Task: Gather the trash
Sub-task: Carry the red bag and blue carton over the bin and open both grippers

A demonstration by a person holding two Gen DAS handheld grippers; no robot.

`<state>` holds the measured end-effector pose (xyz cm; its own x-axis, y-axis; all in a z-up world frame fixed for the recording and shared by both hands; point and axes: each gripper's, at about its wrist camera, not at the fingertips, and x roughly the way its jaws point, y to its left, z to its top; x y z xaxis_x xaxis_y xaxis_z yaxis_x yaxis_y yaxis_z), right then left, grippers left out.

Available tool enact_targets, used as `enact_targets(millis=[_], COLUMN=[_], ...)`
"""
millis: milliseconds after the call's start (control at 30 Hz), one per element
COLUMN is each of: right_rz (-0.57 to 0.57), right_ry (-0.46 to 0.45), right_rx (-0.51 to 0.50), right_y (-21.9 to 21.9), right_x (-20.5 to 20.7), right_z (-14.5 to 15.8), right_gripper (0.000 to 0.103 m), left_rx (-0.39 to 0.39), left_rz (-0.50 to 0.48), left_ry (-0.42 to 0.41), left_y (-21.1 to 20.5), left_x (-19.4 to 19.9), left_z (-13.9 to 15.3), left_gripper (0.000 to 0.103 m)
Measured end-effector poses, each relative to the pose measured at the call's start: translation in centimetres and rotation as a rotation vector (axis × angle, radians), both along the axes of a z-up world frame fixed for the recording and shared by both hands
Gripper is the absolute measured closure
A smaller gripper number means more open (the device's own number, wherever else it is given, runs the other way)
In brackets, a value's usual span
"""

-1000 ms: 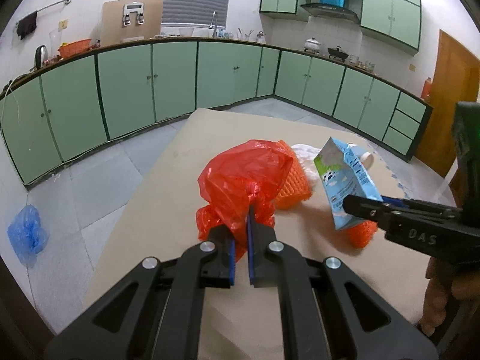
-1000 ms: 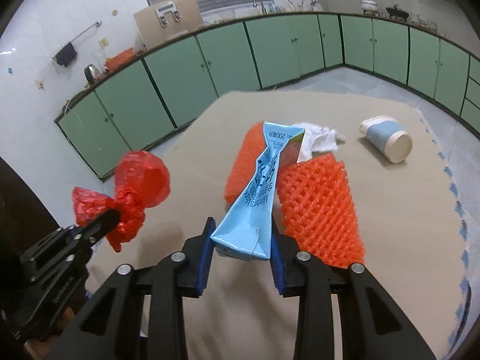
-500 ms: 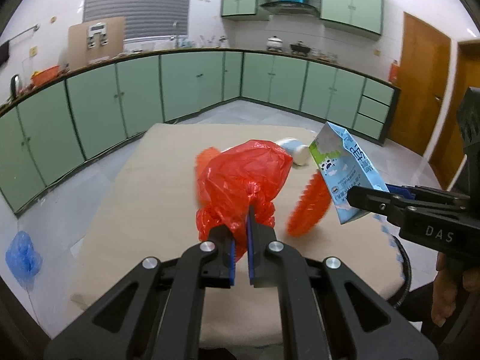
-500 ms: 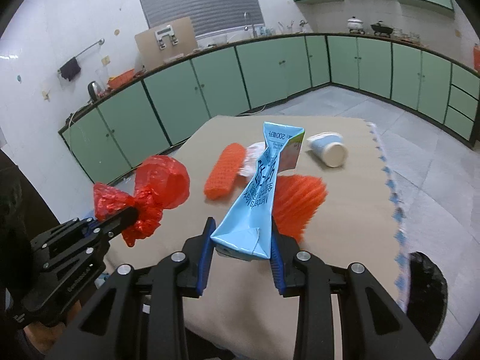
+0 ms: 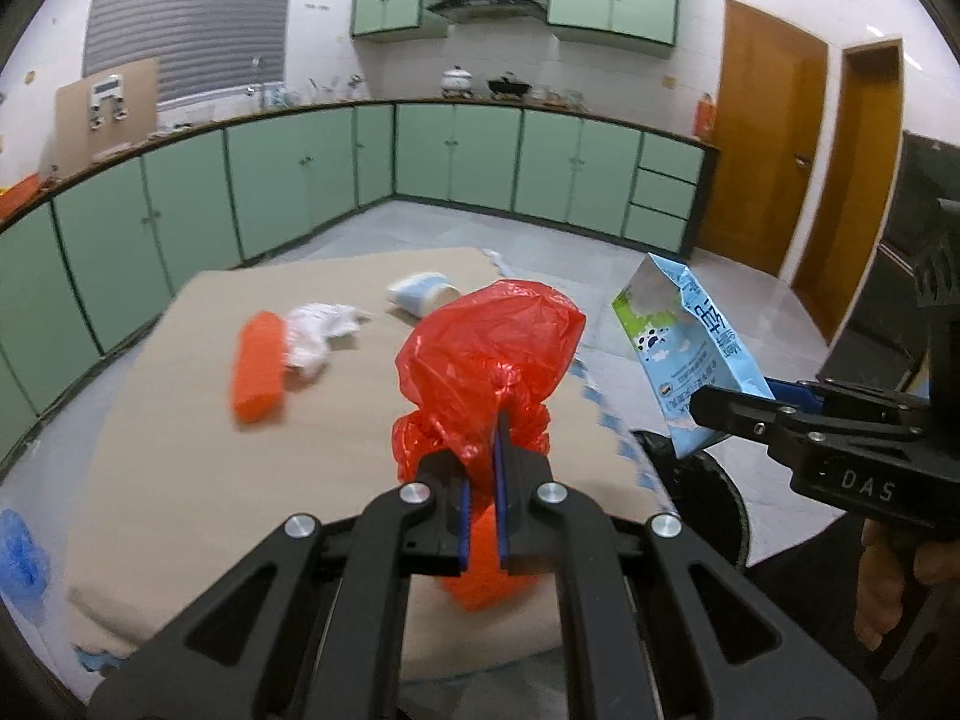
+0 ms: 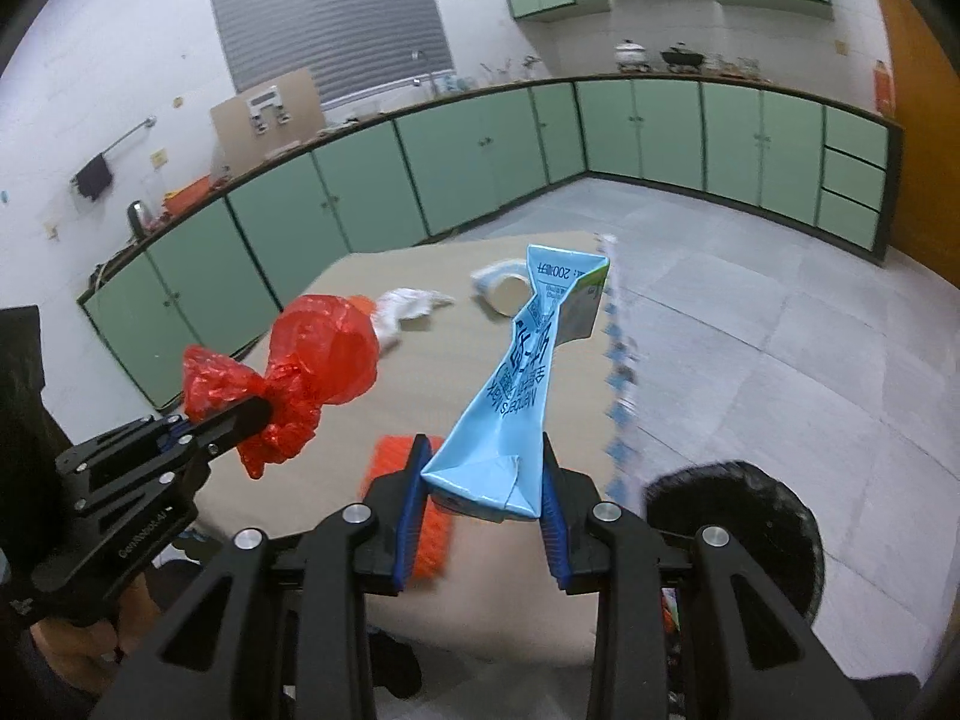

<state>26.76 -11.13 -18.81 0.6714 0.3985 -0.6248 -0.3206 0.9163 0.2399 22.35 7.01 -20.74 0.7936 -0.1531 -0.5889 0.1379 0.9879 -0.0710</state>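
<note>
Left wrist view showed the left gripper (image 5: 482, 480) at lower centre, its jaws drawn narrow and pinched on the knotted neck of a red plastic bag (image 5: 489, 354). The bag's puffed body rose above the fingertips in mid frame; what it held could not be told. At right of the frame the right gripper (image 5: 729, 405) clamped the lower end of a flattened blue milk carton (image 5: 690, 348), which tilted up and to the left.

Right wrist view showed the same carton (image 6: 516, 378) rising from lower centre, its crumpled base squeezed between the blue pads (image 6: 413, 516), jaws only partly closed around its width. Its top end was torn open; nothing inside was visible. The red bag (image 6: 312, 360) hung at middle left from the left gripper (image 6: 258, 411).

On the tan table (image 5: 180, 468), an orange foam net (image 5: 258, 366) lay at middle left, touching a crumpled white paper (image 5: 315, 333). A white-and-blue cup (image 5: 420, 294) lay on its side near the table's far edge, its mouth showing empty in the right wrist view. A second orange net (image 6: 414, 504) lay under the right gripper's fingers. A round black bin (image 6: 732, 534) sat at lower right, beside the table; its contents were not clear.
</note>
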Motion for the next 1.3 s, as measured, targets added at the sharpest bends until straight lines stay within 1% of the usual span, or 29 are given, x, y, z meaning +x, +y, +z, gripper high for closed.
enact_targets(millis=[200, 400, 467, 667, 800, 967, 1033, 1067, 1100, 1133, 1233, 1267, 1300], right_rz=[-0.067, -0.154, -0.178, -0.263, -0.305, -0.334, -0.335, -0.334, -0.339, -0.348, -0.392, -0.407, -0.418], right_ry=[0.002, 0.053, 0.068, 0.130, 0.209, 0.303, 0.338, 0.366, 0.376, 0.389, 0.395, 0.386, 0.379], right_rx=[-0.023, -0.054, -0.062, -0.083, -0.094, -0.086, -0.070, -0.054, -0.045, -0.038, -0.012, -0.006, -0.004], right_y=[-4.5, -9.3, -10.6, -15.1, -17.3, -18.8, -19.0, -19.2, -19.5, -20.2, -21.5, -21.9, -22.2], right_x=[-1.5, -1.6, -1.3, -0.1, 1.9, 4.0, 4.8, 5.2, 5.5, 5.8, 5.6, 5.4, 5.3], right_z=[-0.9, -3.5, -4.5, -8.6, -12.6, -16.7, -17.4, -18.1, -18.5, -19.0, -19.4, -19.2, -19.0], right_gripper=[0.070, 0.070, 0.070, 0.070, 0.070, 0.070, 0.070, 0.069, 0.069, 0.065, 0.064, 0.063, 0.063], left_rx=[0.003, 0.003, 0.004, 0.014, 0.039, 0.071, 0.082, 0.088, 0.095, 0.105, 0.115, 0.114, 0.114], left_rz=[-0.082, -0.184, -0.214, -0.271, -0.293, -0.311, -0.318, -0.329, -0.334, -0.338, -0.326, -0.323, -0.320], left_ry=[0.007, 0.029, 0.041, 0.097, 0.152, 0.229, 0.266, 0.283, 0.293, 0.304, 0.330, 0.336, 0.337], left_y=[-4.2, -9.9, -12.0, -17.5, -20.1, -22.4, -23.1, -23.4, -23.7, -23.9, -23.9, -23.9, -23.7], left_x=[0.0, 1.1, 2.1, 4.5, 6.3, 8.8, 9.8, 10.4, 10.7, 11.1, 11.8, 11.9, 12.0], left_z=[-0.6, -2.2, -3.2, -7.0, -9.9, -13.6, -15.4, -16.2, -16.7, -17.3, -18.6, -18.8, -18.9], left_gripper=[0.099, 0.099, 0.099, 0.099, 0.099, 0.099, 0.098, 0.098, 0.094, 0.093, 0.092, 0.090, 0.086])
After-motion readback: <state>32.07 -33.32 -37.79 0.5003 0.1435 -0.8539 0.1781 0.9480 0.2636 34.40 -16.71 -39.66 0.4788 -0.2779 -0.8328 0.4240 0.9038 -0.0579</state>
